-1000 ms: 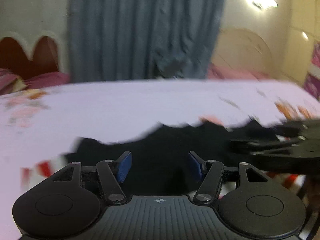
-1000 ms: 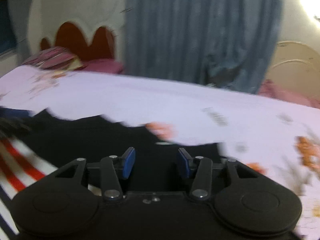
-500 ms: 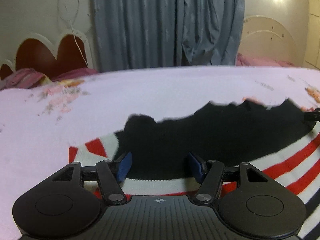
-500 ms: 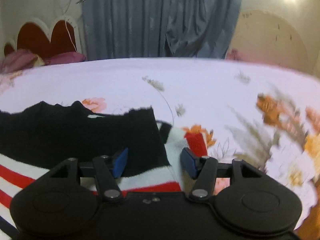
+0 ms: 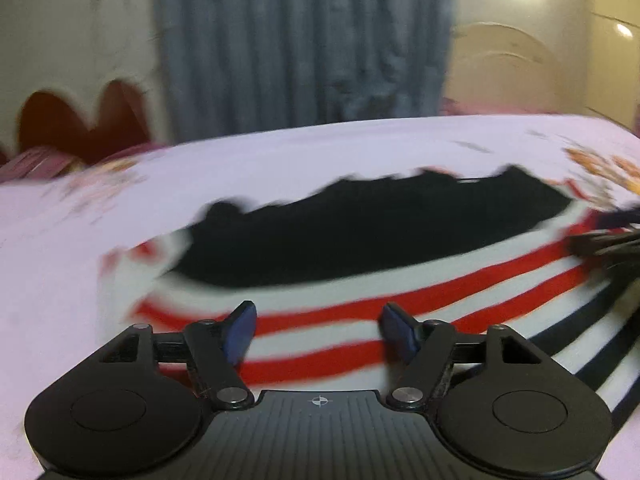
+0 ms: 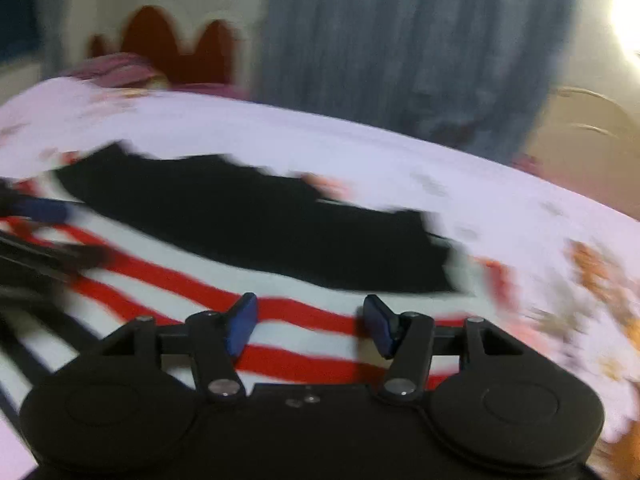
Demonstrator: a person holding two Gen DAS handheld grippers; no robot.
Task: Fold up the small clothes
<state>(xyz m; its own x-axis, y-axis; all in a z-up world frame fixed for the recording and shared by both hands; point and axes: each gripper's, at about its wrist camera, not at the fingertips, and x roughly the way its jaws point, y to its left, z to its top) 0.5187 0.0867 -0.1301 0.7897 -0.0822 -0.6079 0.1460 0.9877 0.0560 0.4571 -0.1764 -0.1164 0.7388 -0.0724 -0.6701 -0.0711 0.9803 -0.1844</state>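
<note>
A small knitted garment (image 5: pixel 360 304) lies flat on the bed; it has a black upper part, white and red stripes, and dark stripes at the near right. It also shows in the right wrist view (image 6: pixel 240 248). My left gripper (image 5: pixel 318 330) is open and empty, over the red and white stripes. My right gripper (image 6: pixel 310 326) is open and empty, over the stripes near the garment's right side. Each gripper shows blurred at the edge of the other's view: the right one (image 5: pixel 608 236), the left one (image 6: pixel 36 232). Both views are motion-blurred.
The bed has a pale lilac sheet with flower prints (image 5: pixel 280 168). A red scalloped headboard (image 5: pixel 80 120) and pink pillows stand at the far left. A grey-blue curtain (image 5: pixel 300 40) hangs behind the bed. A cream cabinet (image 5: pixel 520 68) is at the far right.
Both grippers have drawn back toward me over the garment, from the black part to the red and white stripes. The right gripper swung left. Both stay open.
</note>
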